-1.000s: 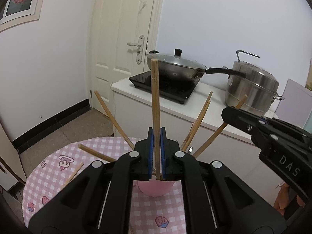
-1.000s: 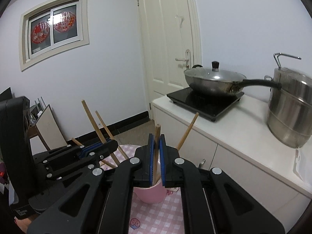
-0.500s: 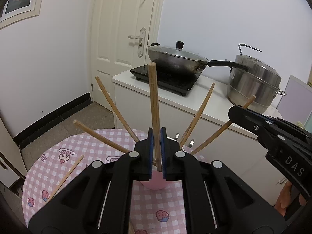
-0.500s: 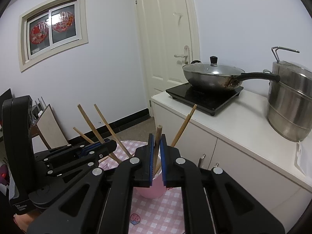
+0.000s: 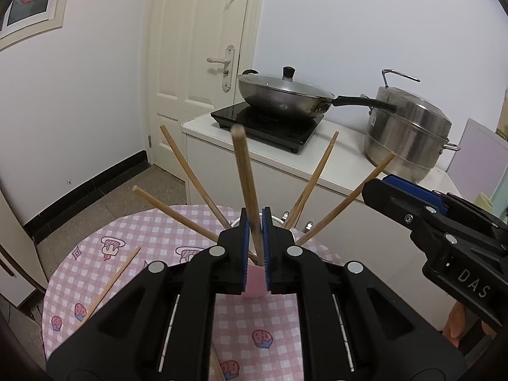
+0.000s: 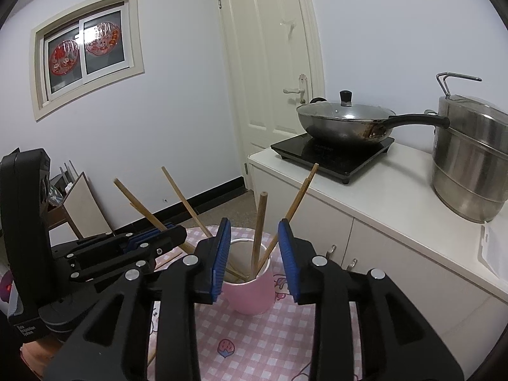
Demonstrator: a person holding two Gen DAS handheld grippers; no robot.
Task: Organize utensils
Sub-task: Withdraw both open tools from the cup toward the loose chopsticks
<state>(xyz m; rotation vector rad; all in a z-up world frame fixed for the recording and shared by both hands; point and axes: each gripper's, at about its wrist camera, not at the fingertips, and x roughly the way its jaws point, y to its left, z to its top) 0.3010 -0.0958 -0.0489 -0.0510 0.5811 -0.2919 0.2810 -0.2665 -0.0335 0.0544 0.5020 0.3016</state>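
A pink cup (image 6: 250, 292) stands on the checked table and holds several wooden chopsticks that fan outward. My right gripper (image 6: 254, 225) hangs just above the cup's rim with its jaws opening. One chopstick (image 6: 258, 231) stands in the cup between the blue pads, and neither pad touches it. My left gripper (image 5: 254, 238) is shut on another chopstick (image 5: 246, 184), held nearly upright over the cup (image 5: 255, 282). That cup is mostly hidden behind the left gripper's fingers. Each gripper shows in the other's view: the right gripper (image 5: 397, 190) at the right, the left gripper (image 6: 171, 236) at the left.
A loose chopstick (image 5: 111, 282) lies on the pink checked tablecloth (image 5: 152, 238) at the left. Behind the table runs a white counter (image 6: 365, 197) with a black hob (image 6: 333, 152), a lidded wok (image 6: 346, 120) and a steel steamer pot (image 6: 470, 158). A door (image 6: 270, 63) is beyond.
My right gripper's jaws have parted and let go of their chopstick, which now stands in the cup. The left gripper stays shut on its chopstick, which leans a little further left.
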